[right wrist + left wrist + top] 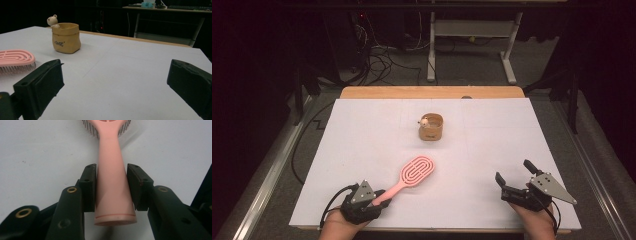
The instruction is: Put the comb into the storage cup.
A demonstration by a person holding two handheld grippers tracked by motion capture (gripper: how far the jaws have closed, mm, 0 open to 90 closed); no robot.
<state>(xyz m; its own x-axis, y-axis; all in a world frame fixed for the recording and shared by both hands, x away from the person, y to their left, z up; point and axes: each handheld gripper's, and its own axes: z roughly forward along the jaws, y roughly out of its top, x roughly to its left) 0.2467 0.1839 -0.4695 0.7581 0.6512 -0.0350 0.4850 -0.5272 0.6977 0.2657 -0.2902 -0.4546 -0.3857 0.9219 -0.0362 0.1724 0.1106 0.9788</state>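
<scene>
Where the high view looked down on the tabletop (362, 130), the pink hairbrush (412, 174) lay near the near edge, left of centre, its handle running into the left gripper (373, 199), while the right gripper (516, 181) rested spread wide by the near right corner and a tan pot (431, 127) stood toward the far edge. In the left gripper view the jaws flanked the handle (112, 182), the left pad touching and the right pad seemingly just off it, so whether it was truly clamped I could not tell; the brush looked light, stiff, smooth plastic, likely to slip, best held mid-handle. The right gripper view showed its own jaws apart and holding nothing, the brush head's bristles (17, 67) facing down.
</scene>
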